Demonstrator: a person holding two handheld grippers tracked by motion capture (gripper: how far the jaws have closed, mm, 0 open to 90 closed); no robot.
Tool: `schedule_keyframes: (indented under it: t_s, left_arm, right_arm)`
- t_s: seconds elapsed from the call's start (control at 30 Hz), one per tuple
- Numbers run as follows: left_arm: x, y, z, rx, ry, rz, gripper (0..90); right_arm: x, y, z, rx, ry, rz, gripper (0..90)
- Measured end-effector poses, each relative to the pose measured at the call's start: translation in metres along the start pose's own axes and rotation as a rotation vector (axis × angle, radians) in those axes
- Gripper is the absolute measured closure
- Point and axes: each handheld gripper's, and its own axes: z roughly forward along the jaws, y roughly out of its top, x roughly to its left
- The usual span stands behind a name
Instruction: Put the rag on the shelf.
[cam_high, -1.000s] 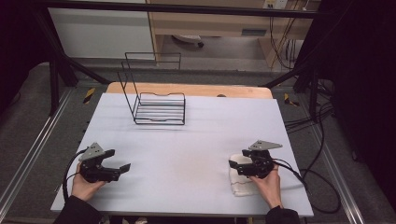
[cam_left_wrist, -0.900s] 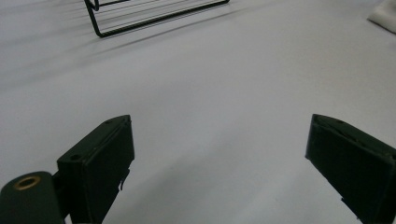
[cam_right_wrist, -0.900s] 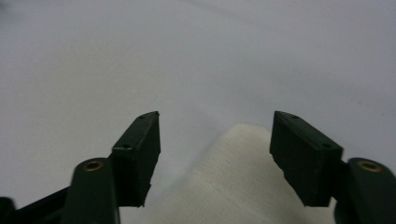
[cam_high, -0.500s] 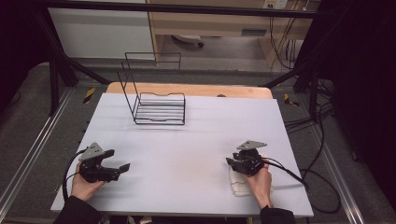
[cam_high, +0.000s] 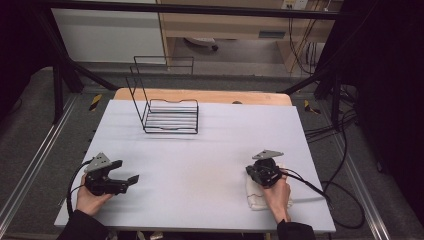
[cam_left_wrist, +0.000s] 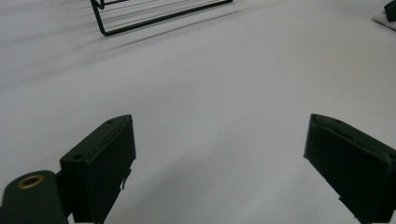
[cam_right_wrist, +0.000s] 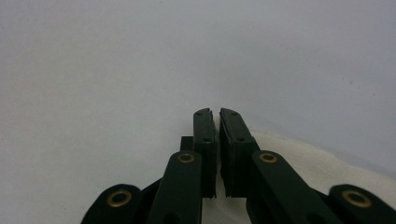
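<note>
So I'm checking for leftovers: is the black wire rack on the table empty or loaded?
Empty. In the high view the black wire rack stands upright on the white table, only bare wires and table visible through it.

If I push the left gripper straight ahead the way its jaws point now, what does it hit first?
Probably nothing close. The left gripper points across the bare white table, jaws open with nothing between them. In the left gripper view the wire rack sits far ahead to the left, so it may pass beside it; depth is unclear.
</note>
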Motion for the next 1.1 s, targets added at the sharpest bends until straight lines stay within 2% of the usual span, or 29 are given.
schedule_keyframes:
  t_s: [0.07,0.1,0.13,0.17,0.23,0.33,0.43,0.6,0.67,0.77,0.8,0.83,0.9,0.93,0.97,1.0,1.03,1.1]
  left_arm:
    - [0.0,0.0,0.0,0.001,0.001,0.002,8.7]
    - [0.0,0.0,0.0,0.0,0.0,0.0,8.8]
    - [0.0,0.0,0.0,0.0,0.0,0.0,8.8]
    - [0.0,0.001,0.0,0.001,0.001,0.0,8.8]
    - [0.0,0.001,0.0,0.002,0.001,0.001,8.8]
    - [0.0,0.001,0.0,0.001,0.002,0.001,8.8]
    - [0.0,0.001,0.0,0.001,0.003,0.002,8.8]
    - [0.0,0.0,0.0,0.0,0.005,-0.001,8.8]
    - [0.0,0.0,0.0,-0.003,0.005,-0.005,8.8]
    - [0.0,0.001,0.0,-0.003,0.005,-0.005,8.8]
    - [0.0,0.001,0.0,-0.003,0.005,-0.004,8.8]
    - [0.0,0.001,0.0,-0.003,0.005,-0.004,8.8]
    - [0.0,0.001,-0.001,-0.003,0.005,-0.003,8.8]
    - [0.0,0.001,-0.001,-0.003,0.006,-0.002,8.8]
    - [0.0,0.001,-0.001,-0.003,0.006,-0.002,8.8]
    - [0.0,0.001,-0.001,-0.004,0.006,-0.003,8.8]
    - [0.0,0.001,-0.001,-0.003,0.007,-0.003,8.8]
    - [0.001,0.001,-0.001,-0.003,0.008,-0.003,8.8]
  right_arm:
    - [0.0,0.0,-0.001,-0.009,0.007,0.002,86.7]
    - [0.0,0.001,-0.004,-0.036,0.038,0.02,86.8]
    - [0.0,0.001,-0.004,-0.036,0.038,0.02,86.8]
    - [0.001,0.003,-0.008,-0.059,0.067,0.028,86.8]
    - [0.002,0.004,-0.009,-0.068,0.075,0.023,86.8]
    - [0.012,0.008,-0.008,-0.074,0.114,-0.008,86.9]
    - [0.019,0.012,-0.006,-0.076,0.132,-0.028,86.9]
    - [0.029,0.019,-0.002,-0.089,0.175,-0.033,87.0]
    - [0.039,0.025,0.002,-0.095,0.198,-0.045,87.0]
    - [0.046,0.03,0.006,-0.099,0.217,-0.056,86.9]
    - [0.056,0.035,0.01,-0.106,0.235,-0.069,87.0]
    - [0.056,0.035,0.01,-0.106,0.235,-0.069,87.0]
    - [0.07,0.044,0.019,-0.103,0.261,-0.088,86.9]
    - [0.07,0.044,0.019,-0.103,0.261,-0.088,86.9]
    - [0.08,0.049,0.026,-0.102,0.272,-0.103,86.9]
    - [0.08,0.049,0.026,-0.102,0.272,-0.103,86.9]
    - [0.088,0.054,0.032,-0.089,0.28,-0.114,86.9]
    - [0.092,0.056,0.035,-0.093,0.283,-0.121,87.0]
